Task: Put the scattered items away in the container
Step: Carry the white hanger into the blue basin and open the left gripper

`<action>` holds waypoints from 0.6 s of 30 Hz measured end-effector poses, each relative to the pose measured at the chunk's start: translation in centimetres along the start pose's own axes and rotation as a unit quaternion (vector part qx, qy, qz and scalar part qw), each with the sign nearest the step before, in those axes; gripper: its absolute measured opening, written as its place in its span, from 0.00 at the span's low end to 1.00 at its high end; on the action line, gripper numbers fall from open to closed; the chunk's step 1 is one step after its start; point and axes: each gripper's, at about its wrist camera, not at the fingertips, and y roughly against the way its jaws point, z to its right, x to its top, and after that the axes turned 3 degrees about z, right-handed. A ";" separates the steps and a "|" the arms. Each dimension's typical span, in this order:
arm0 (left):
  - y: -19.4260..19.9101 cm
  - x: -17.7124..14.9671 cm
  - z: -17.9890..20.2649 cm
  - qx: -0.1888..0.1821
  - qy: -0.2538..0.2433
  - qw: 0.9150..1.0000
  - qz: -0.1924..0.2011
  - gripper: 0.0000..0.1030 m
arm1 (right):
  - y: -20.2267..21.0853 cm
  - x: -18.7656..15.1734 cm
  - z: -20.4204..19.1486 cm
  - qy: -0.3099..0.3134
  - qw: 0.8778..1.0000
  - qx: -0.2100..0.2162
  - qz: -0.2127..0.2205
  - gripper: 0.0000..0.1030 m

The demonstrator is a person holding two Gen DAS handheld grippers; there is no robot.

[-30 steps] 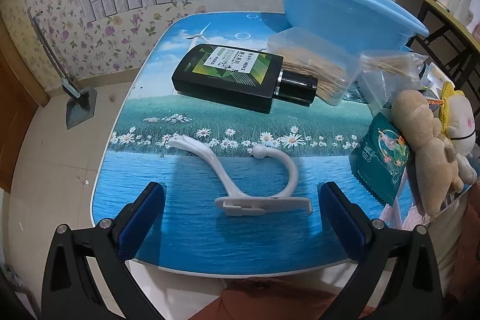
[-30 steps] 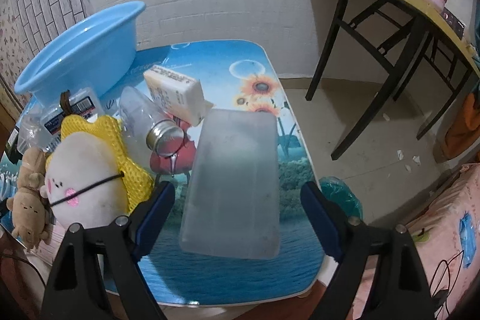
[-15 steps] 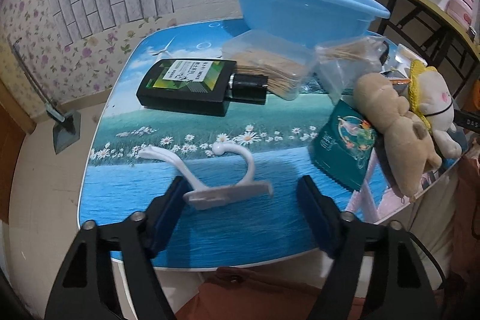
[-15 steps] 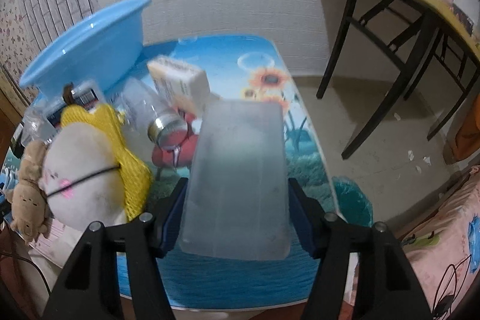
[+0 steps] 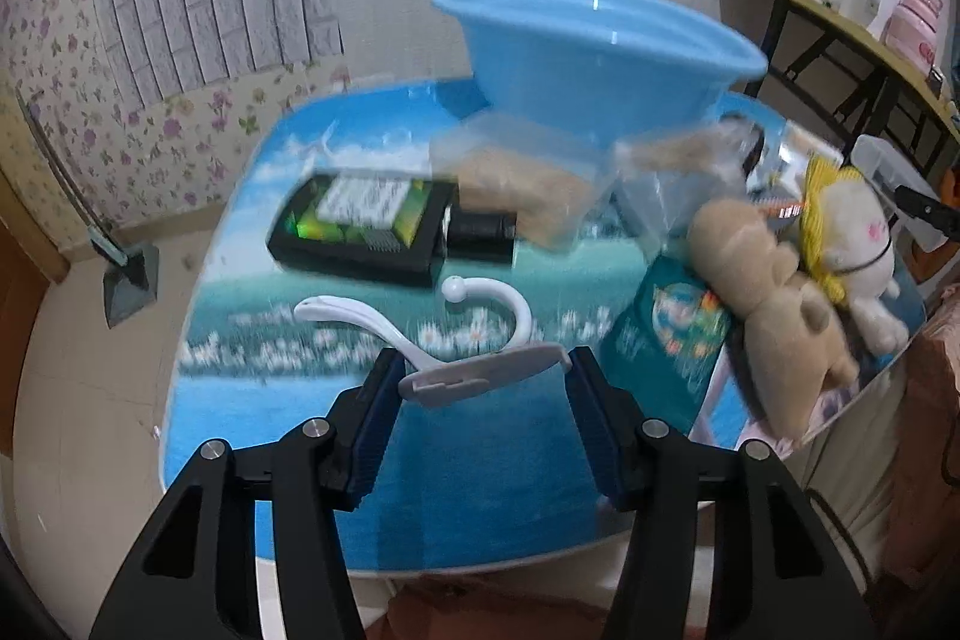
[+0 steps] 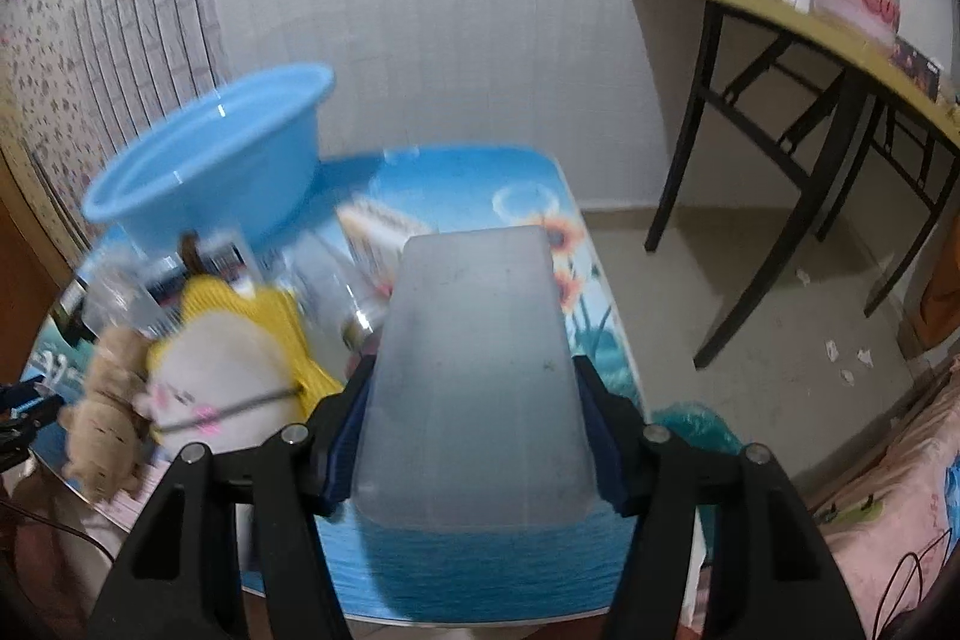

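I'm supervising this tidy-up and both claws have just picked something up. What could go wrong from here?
1. The left claw, its jaws closing, holds the white hook only by the ends of its flat base; it could twist or slip out.
2. The right claw, also closing, grips a wide frosted lid that blocks its view and could knock the bottle on the way to the blue basin.

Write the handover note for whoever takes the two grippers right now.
Left gripper: jaws closing on the white plastic hook, its flat base between the pads.
Right gripper: jaws closing on the frosted plastic box, pads at both sides.
Blue basin stands at the table's far side; nothing visibly in it.
Still on the table: black bottle, plush toys, green packet, clear tubs.
Left to do: carry both items to the basin, then the rest.
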 end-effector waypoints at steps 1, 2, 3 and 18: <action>0.3 0.4 0.0 0.002 -0.001 1.000 0.008 0.53 | 0.6 0.3 -0.1 0.000 1.000 0.000 0.011 0.59; 0.6 0.9 0.1 0.002 -0.001 1.000 0.018 0.53 | 1.2 0.7 -0.1 -0.001 1.000 0.001 0.023 0.59; 0.8 1.3 0.2 0.002 0.000 1.000 0.025 0.53 | 1.6 1.1 -0.2 -0.002 0.999 0.002 0.032 0.59; 3.9 8.7 0.4 -0.018 0.008 0.992 0.126 0.53 | 4.8 4.4 -5.0 0.034 0.992 0.073 0.098 0.59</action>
